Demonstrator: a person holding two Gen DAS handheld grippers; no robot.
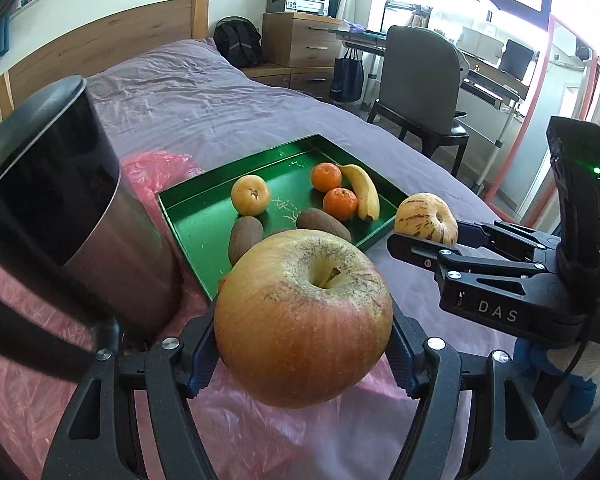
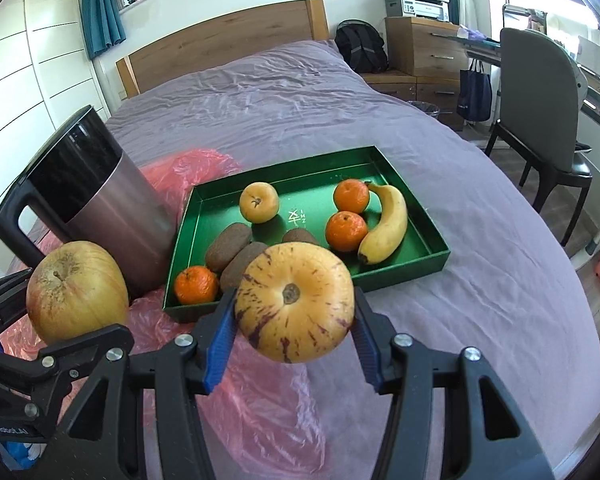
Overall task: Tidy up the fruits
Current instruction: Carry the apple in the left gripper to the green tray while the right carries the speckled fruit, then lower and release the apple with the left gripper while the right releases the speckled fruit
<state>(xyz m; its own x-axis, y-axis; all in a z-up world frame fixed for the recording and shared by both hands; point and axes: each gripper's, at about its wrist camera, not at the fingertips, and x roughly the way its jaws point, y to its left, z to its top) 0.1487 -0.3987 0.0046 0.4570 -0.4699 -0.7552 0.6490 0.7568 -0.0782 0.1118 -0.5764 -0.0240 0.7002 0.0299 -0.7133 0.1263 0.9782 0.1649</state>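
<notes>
Flanking green tray (image 2: pixel 428 236), steel jug (image 2: pixel 100 208), pink plastic bag (image 2: pixel 260 400), purple bedspread (image 2: pixel 460 320)

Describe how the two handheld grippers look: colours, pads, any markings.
Both are matte black plastic linkages with silver screws and ribbed blue pads. The right gripper carries white "DAS" lettering, a green indicator light and a black cable. The left gripper looks alike.

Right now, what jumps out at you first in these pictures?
The big apple, gripped in the left gripper, fills the left wrist view. The right gripper holds a yellow, purple-streaked fruit above the bed. Behind both, a green tray on the purple bedcover holds a banana, mandarins and kiwis.
</notes>
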